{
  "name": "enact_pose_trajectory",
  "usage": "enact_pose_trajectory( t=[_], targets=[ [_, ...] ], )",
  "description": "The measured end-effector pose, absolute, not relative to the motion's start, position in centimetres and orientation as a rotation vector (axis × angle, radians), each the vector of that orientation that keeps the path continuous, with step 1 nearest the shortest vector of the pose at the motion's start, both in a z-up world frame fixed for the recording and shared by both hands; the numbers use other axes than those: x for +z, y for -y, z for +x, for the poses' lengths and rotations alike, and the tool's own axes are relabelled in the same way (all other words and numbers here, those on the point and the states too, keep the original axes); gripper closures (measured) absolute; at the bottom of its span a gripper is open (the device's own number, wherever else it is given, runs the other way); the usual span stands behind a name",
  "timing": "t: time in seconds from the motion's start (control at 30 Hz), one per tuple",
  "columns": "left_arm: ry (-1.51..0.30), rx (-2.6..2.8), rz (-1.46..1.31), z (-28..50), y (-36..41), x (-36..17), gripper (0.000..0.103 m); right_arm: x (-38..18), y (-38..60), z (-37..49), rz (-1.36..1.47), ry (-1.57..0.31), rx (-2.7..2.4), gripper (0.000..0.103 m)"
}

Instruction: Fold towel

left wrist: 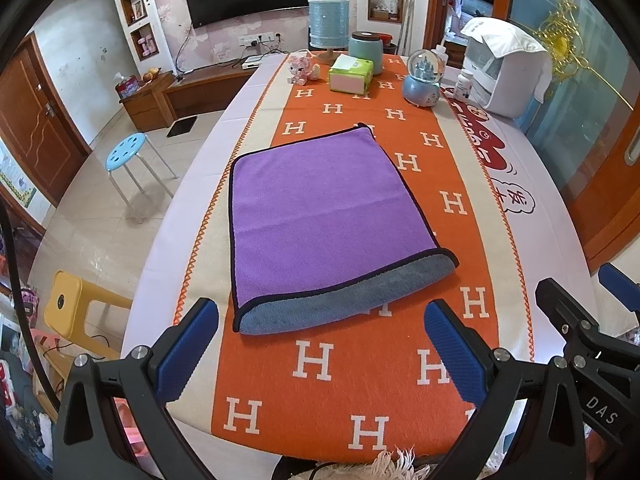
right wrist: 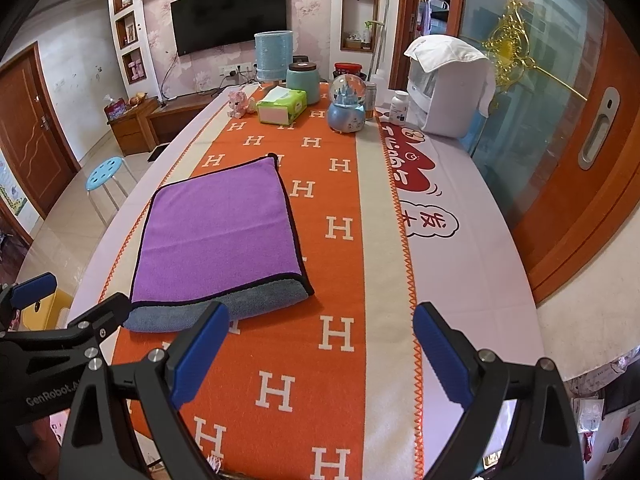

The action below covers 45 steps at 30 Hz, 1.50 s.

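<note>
Already the towel (left wrist: pixel 320 216) lies folded once on the surface (left wrist: pixel 248 92), purple face up, with a strip of its grey underlayer showing along the near edge, so the upper layer stops a little short of the lower one. It rests on the orange runner (left wrist: pixel 352 380) patterned with white letters. Seen from the left gripper (left wrist: pixel 320 344), the towel sits straight ahead, just beyond the fingertips; from the right gripper (right wrist: pixel 320 348), it lies ahead and off to the left, its near right corner just past the left finger (right wrist: pixel 200 344).

Both grippers hover above the near end of the runner with fingers spread wide apart and nothing between them. Neither touches the cloth.

The step in hand looks like the pause between folds: one fold is made and a second is probably due, though it cannot be ruled out that the work is finished. A further fold would call for each gripper to descend on a near corner, close on both layers together, and carry the edge over to the far side, keeping the layers aligned so the loose upper sheet does not slide.

The clutter at the far end, a tissue box (left wrist: pixel 351 74) and a snow globe (left wrist: pixel 424 78), stands well apart from the towel.
</note>
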<state>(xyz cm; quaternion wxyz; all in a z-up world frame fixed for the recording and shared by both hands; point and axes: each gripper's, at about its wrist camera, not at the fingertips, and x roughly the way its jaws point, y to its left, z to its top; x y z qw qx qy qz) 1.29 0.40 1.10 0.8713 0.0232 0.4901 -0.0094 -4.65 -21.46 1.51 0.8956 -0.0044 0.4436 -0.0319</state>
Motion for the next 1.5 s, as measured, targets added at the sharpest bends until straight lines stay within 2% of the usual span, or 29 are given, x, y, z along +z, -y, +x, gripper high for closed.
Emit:
enact_pose_trajectory(
  t=[0.33, 0.67, 1.03, 1.1, 1.23, 1.5],
  targets=[
    [-1.029, 0.098, -0.021, 3.0, -5.5, -1.3, 0.001, 0.1, 19.9, -3.2, -0.007, -0.929, -0.019, 0.01],
    [-1.069, 0.173, -0.106, 3.5, -10.8, -5.4, 0.001, -2.8, 19.6, -0.4, -0.047, -0.984, 0.078, 0.02],
    [-1.19, 0.145, -0.091, 4.4, -12.0, -10.8, 0.004, -6.5, 20.2, 2.3, -0.116, -1.041, 0.163, 0.03],
    [-1.213, 0.135, -0.112, 4.8, -12.4, -11.7, 0.006, -6.9, 20.2, 2.7, -0.128, -1.047, 0.183, 0.032],
    [-1.259, 0.122, -0.118, 5.8, -13.1, -13.6, 0.018, -8.1, 20.2, 3.8, -0.16, -1.065, 0.249, 0.036],
    [-1.288, -0.018, -0.12, 7.4, -13.4, -15.7, 0.021, -10.9, 20.8, 6.3, -0.191, -1.149, 0.375, 0.045]
  ],
)
